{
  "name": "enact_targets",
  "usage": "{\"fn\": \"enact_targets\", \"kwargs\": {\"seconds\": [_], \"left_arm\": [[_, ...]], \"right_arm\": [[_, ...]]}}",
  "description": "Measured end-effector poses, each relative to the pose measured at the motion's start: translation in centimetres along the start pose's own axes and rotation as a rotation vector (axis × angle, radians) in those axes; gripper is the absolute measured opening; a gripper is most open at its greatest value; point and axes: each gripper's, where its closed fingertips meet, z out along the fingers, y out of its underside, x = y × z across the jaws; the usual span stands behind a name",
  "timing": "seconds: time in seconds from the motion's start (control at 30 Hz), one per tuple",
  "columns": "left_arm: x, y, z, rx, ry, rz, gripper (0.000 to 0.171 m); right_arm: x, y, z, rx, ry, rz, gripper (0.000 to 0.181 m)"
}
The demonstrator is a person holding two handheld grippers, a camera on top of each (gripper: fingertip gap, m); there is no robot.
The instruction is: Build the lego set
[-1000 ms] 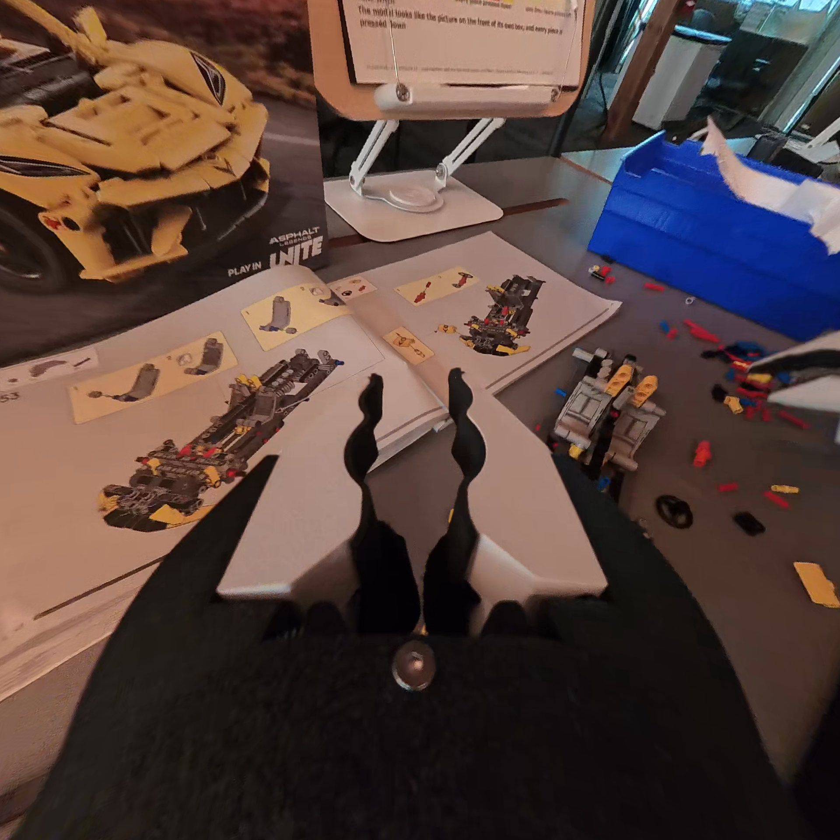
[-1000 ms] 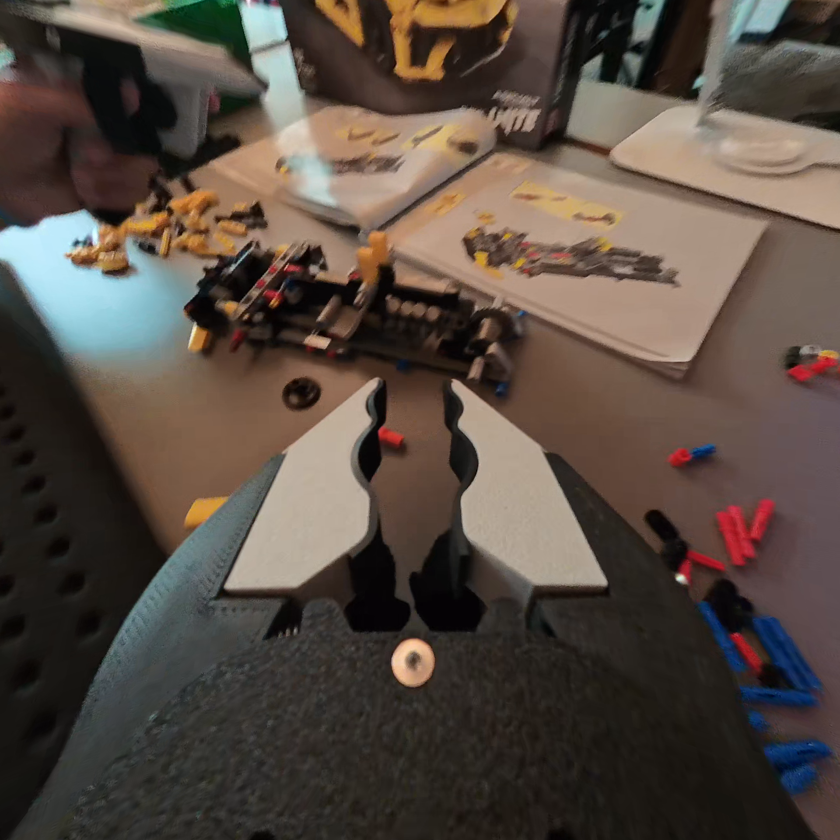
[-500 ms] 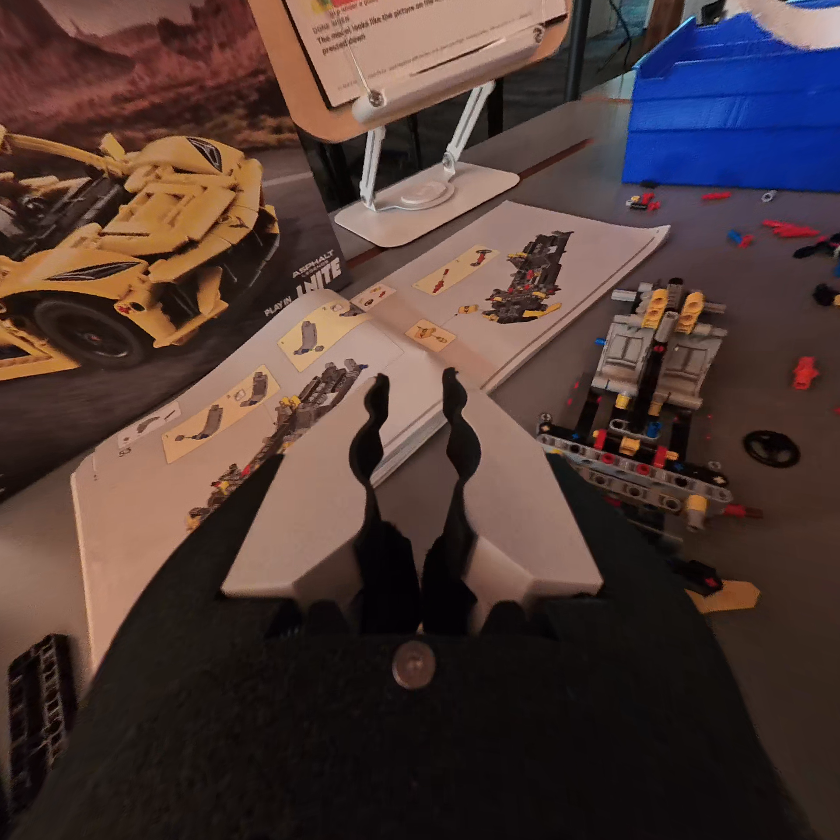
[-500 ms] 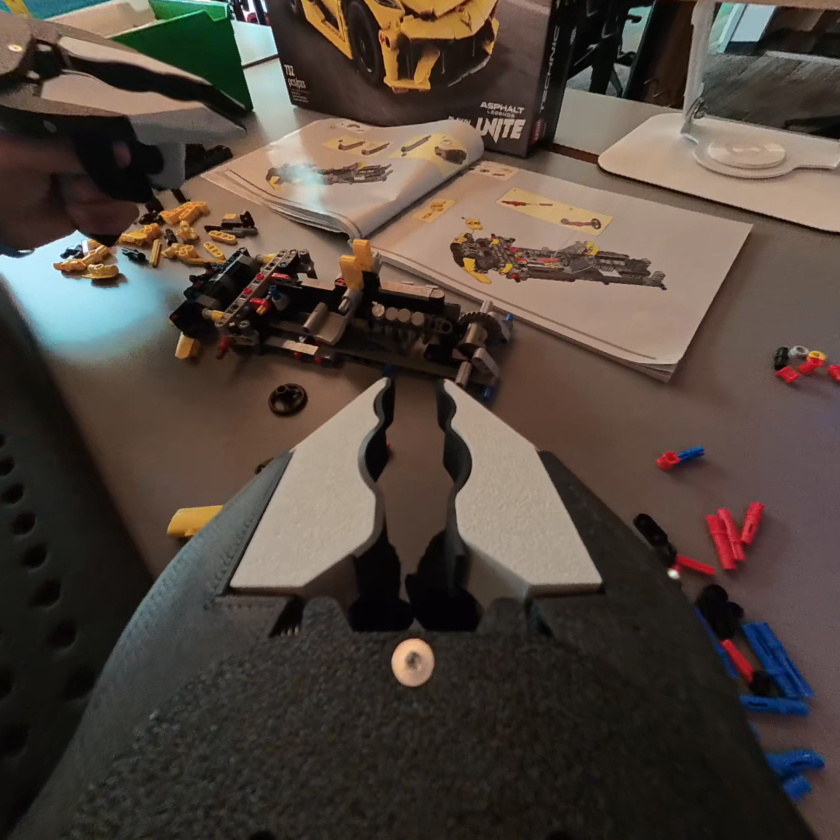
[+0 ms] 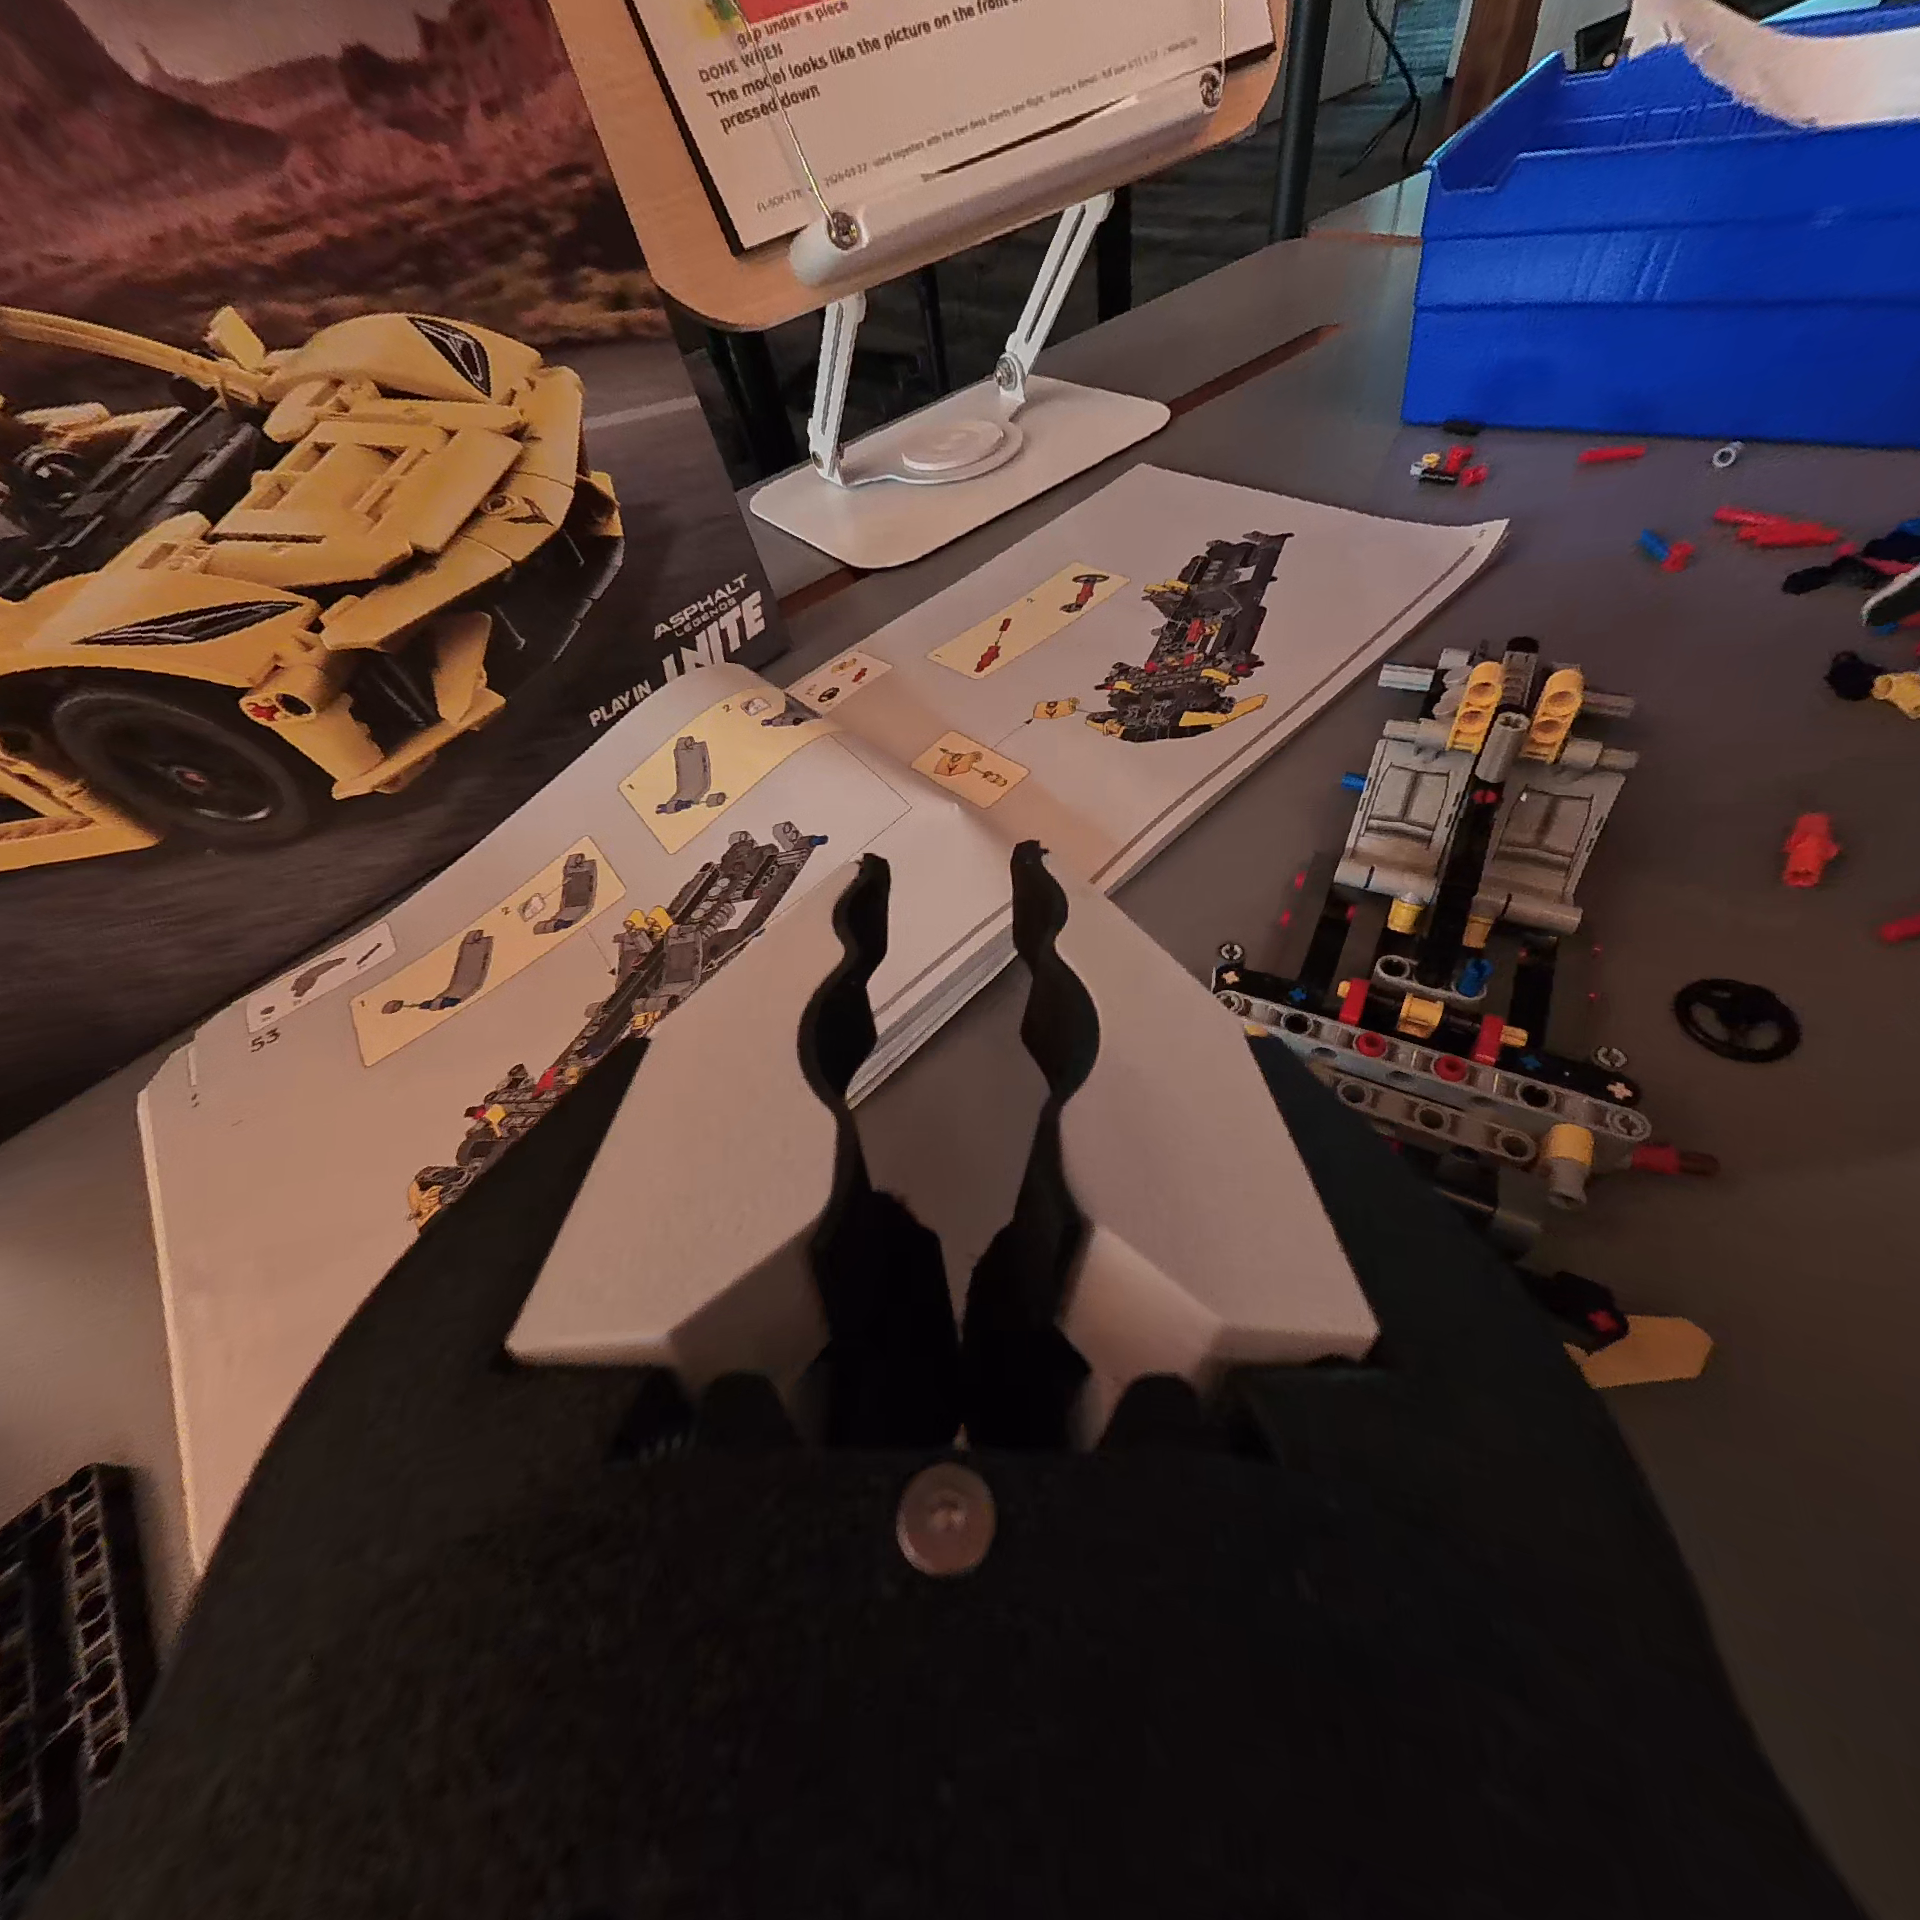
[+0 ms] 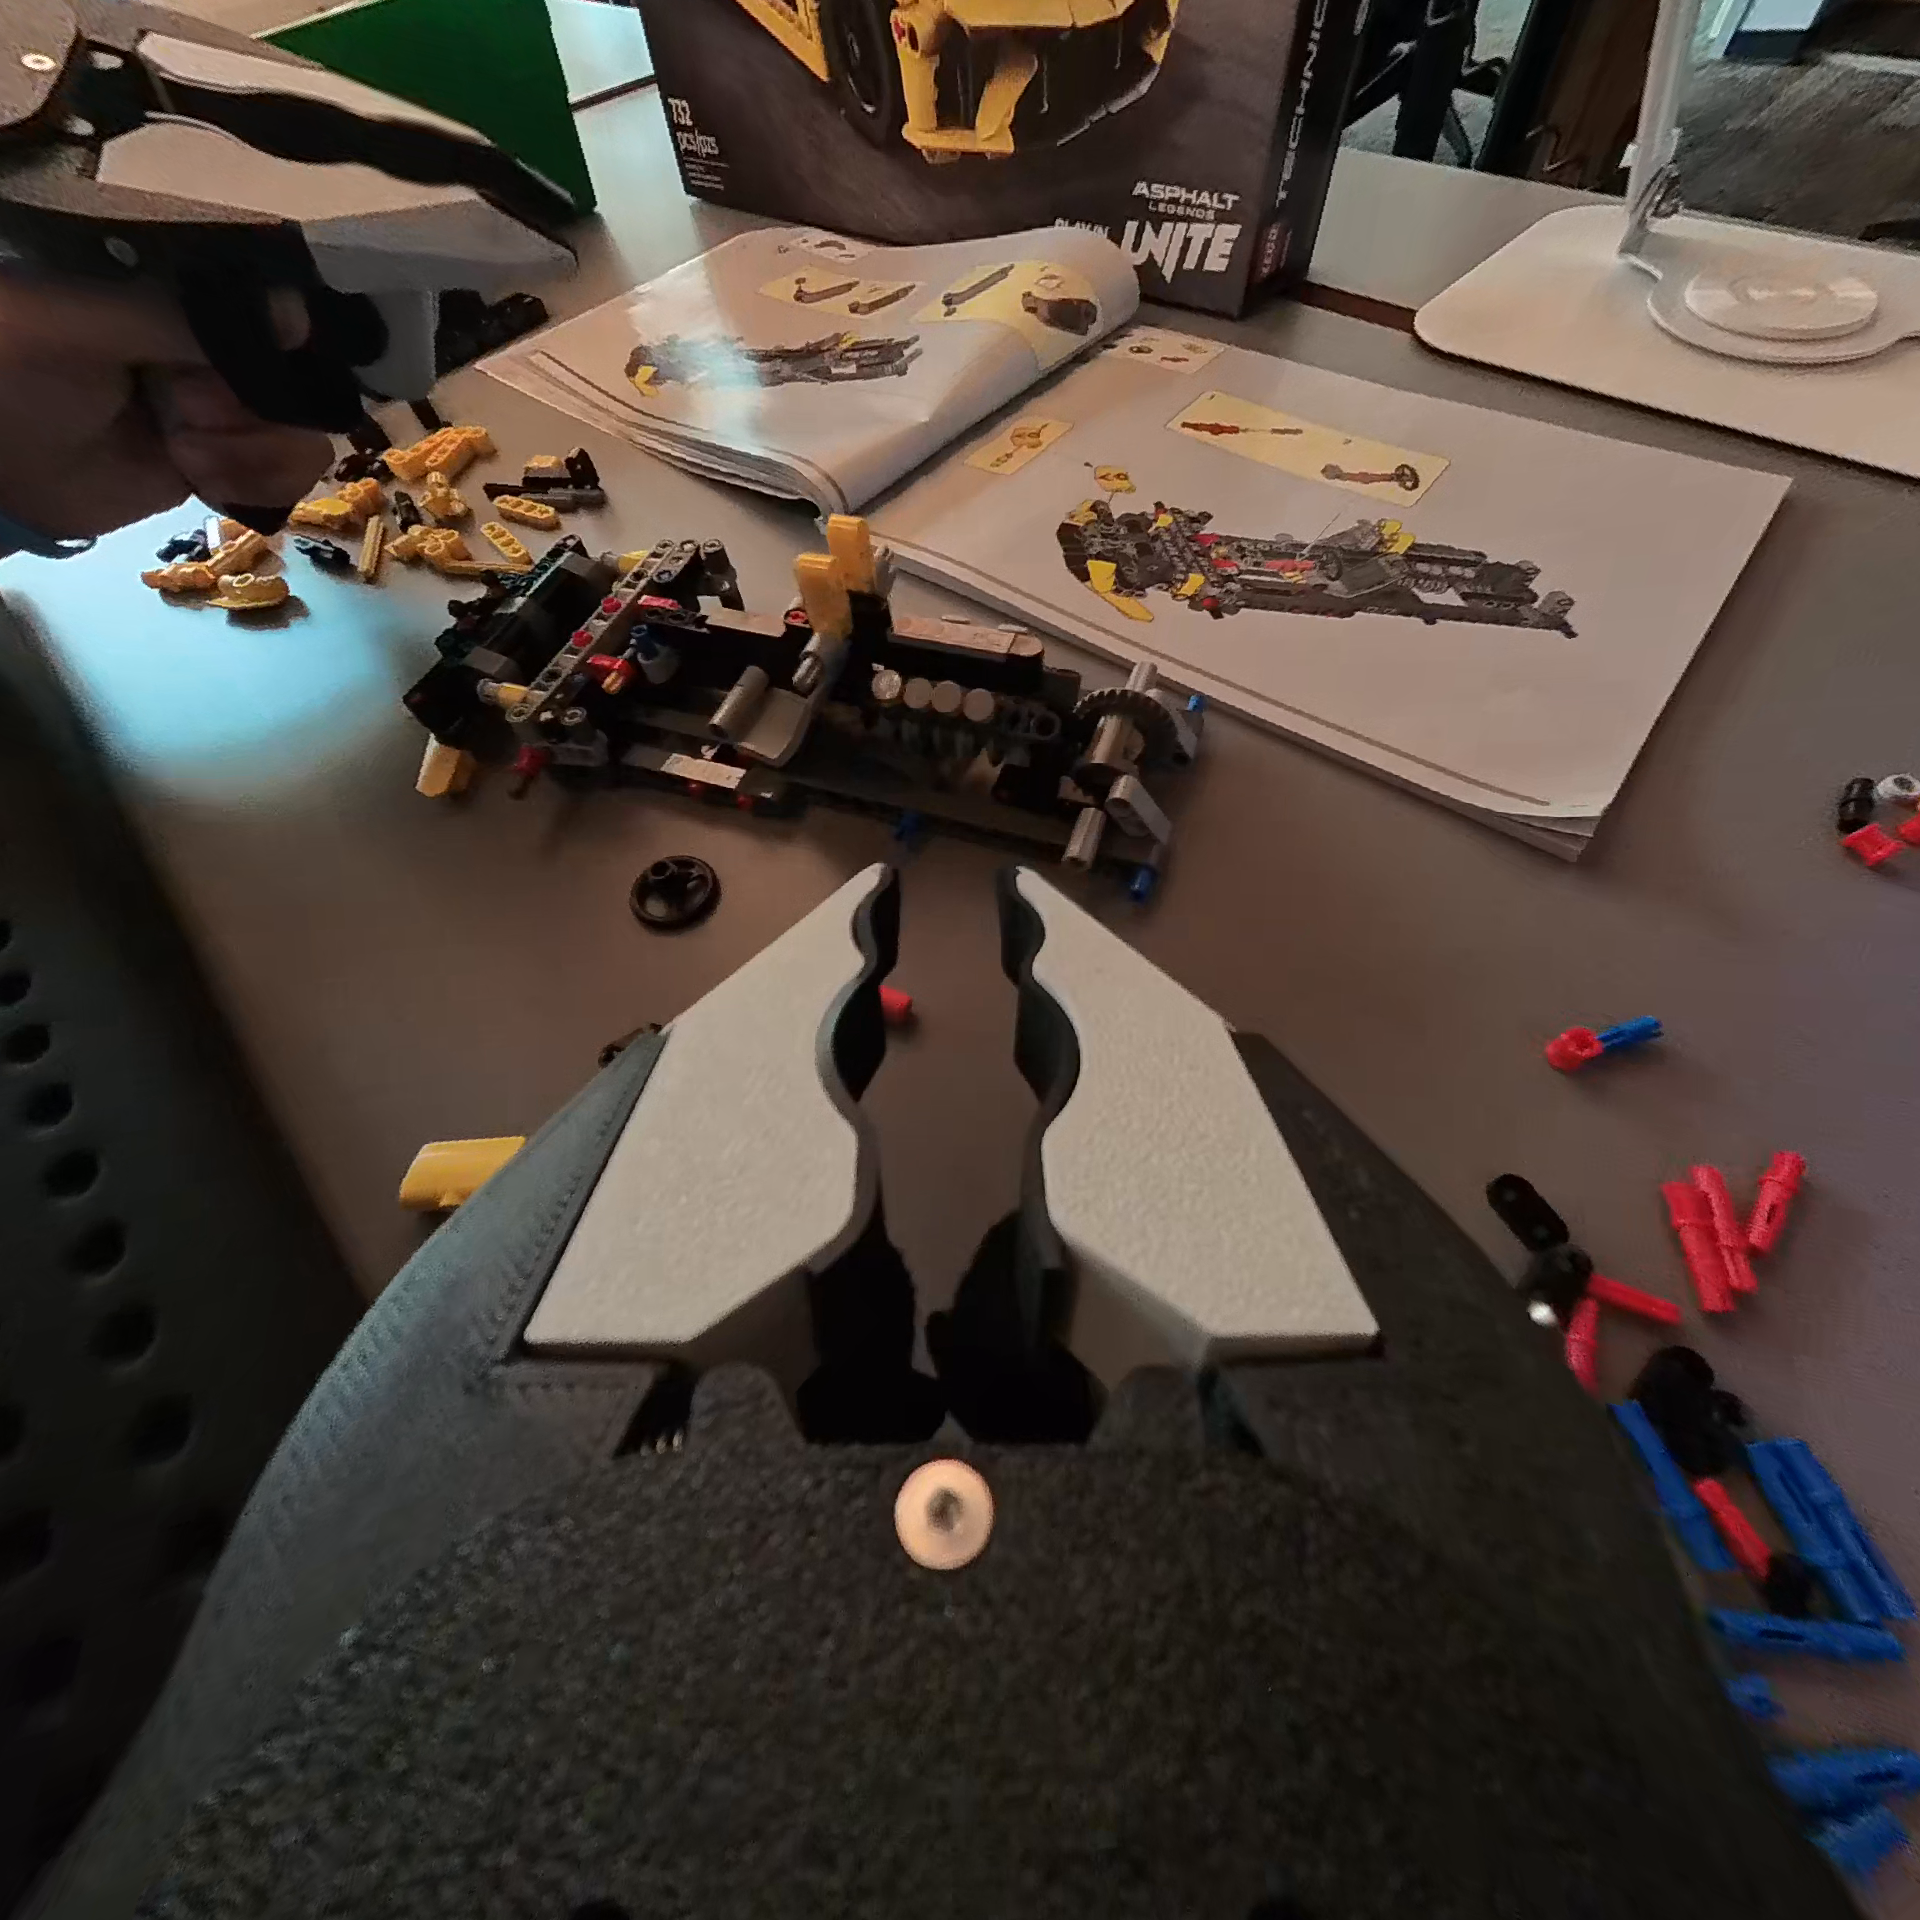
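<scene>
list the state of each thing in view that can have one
left gripper: open, empty, above the booklet
right gripper: open, empty, above the table
booklet: open, flat on the table
chassis: part-built, on the table, no wheels on
steering wheel: loose, flat on the table
box: standing upright behind the booklet
blue bin: open-topped, paper inside

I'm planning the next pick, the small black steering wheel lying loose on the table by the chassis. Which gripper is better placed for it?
Probably the right gripper: open, empty, low over the table, the black wheel just ahead-left of its fingertips. The left gripper, also open and empty, points at the instruction booklet, away from the chassis.
</scene>
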Motion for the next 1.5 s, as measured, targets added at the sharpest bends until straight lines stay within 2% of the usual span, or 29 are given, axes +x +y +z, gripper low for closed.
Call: {"fn": "enact_targets", "kwargs": {"seconds": [0.17,0.33,0.47,0.53,0.6,0.67,0.7,0.77,0.83,1.03,1.1,1.13,1.27,1.37,1.4,1.5], "left_arm": [[-0.3,0.1,-0.4,0.01,-0.014,-0.012,0.021],[-0.8,-0.3,-1.3,0.056,-0.028,-0.056,0.019],[-1.0,-0.8,-1.9,0.088,-0.047,-0.057,0.018],[-0.6,-1.0,-2.0,0.101,-0.025,-0.078,0.018],[-0.2,-1.4,-2.3,0.126,0.006,-0.113,0.017],[-0.2,-1.6,-2.4,0.139,0.013,-0.133,0.017],[-0.3,-1.6,-2.4,0.142,0.008,-0.137,0.017],[-0.7,-1.7,-2.5,0.148,-0.007,-0.137,0.017],[-0.9,-1.7,-2.6,0.151,-0.015,-0.138,0.017],[-1.2,-1.8,-2.7,0.158,-0.038,-0.138,0.016],[-1.3,-1.8,-2.8,0.16,-0.045,-0.133,0.016],[-1.3,-1.8,-2.8,0.16,-0.048,-0.13,0.016],[-1.2,-1.9,-2.8,0.164,-0.049,-0.124,0.016],[-1.1,-2.0,-2.9,0.169,-0.044,-0.127,0.016],[-1.0,-2.0,-2.9,0.17,-0.041,-0.13,0.016],[-1.0,-2.0,-2.8,0.168,-0.041,-0.122,0.016]], "right_arm": [[-0.3,0.3,0.4,0.008,0.003,-0.065,0.028],[-0.8,-0.3,0.0,0.043,0.011,-0.11,0.028],[-2.6,-1.2,-1.2,0.062,-0.099,-0.127,0.028],[-5.1,0.1,-2.1,-0.039,-0.247,-0.173,0.028],[-7.5,2.9,-2.8,-0.218,-0.377,-0.179,0.036],[-8.1,5.3,-2.9,-0.399,-0.372,-0.188,0.04],[-8.8,5.8,-2.8,-0.438,-0.382,-0.183,0.04],[-10.2,6.3,-2.6,-0.461,-0.393,-0.194,0.041],[-10.1,7.2,-2.0,-0.495,-0.335,-0.242,0.041],[-10.5,7.2,-1.3,-0.562,-0.244,-0.236,0.039],[-10.7,7.2,-1.1,-0.568,-0.213,-0.223,0.031],[-10.8,7.1,-0.9,-0.56,-0.204,-0.21,0.026],[-10.7,6.8,-0.6,-0.519,-0.198,-0.146,0.025],[-10.9,4.9,-0.8,-0.366,-0.28,-0.044,0.025],[-11.3,3.4,-1.1,-0.28,-0.354,0.045,0.025],[-12.7,-3.2,-4.2,0.084,-0.72,0.362,0.024]]}}
